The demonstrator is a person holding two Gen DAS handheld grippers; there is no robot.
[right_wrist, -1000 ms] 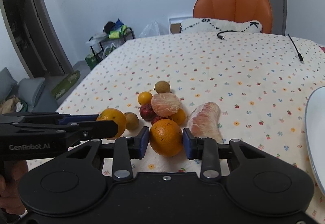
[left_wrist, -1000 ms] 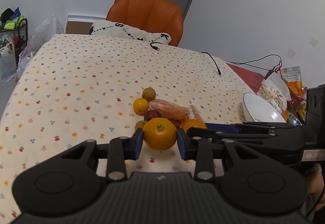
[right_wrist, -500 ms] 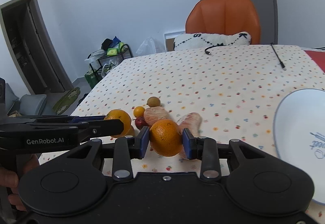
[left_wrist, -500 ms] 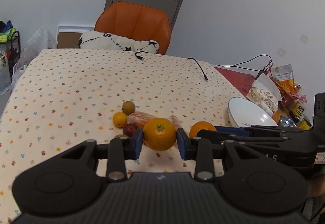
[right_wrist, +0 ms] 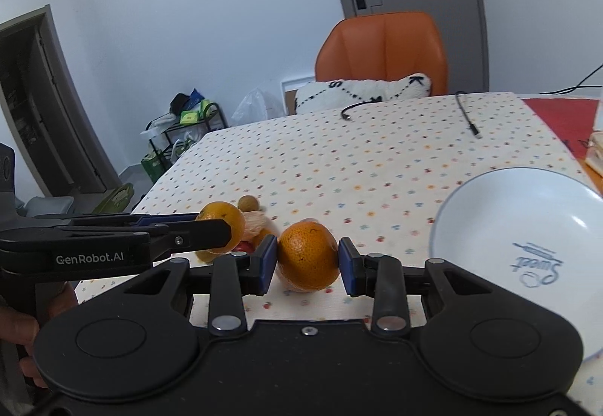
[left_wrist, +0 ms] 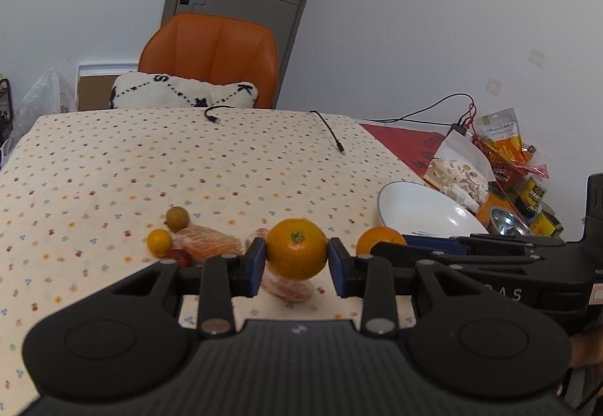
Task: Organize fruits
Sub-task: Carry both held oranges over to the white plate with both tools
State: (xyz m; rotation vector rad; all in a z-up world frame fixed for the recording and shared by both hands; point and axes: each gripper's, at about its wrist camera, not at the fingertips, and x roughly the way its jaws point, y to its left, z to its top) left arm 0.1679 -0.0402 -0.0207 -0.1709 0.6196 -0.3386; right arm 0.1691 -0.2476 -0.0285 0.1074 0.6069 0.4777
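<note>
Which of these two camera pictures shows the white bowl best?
The right wrist view: the white bowl is large and near, its inside and printed lettering visible, though cut off at the edge. The left wrist view shows it smaller, partly behind the right gripper.

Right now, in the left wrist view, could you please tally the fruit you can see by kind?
Whole oranges: 2
Peeled citrus pieces: 2
Small yellow fruit: 1
Small brown fruit: 1
Red fruit, partly hidden: 1
Total: 7 visible; more may be hidden.
</note>
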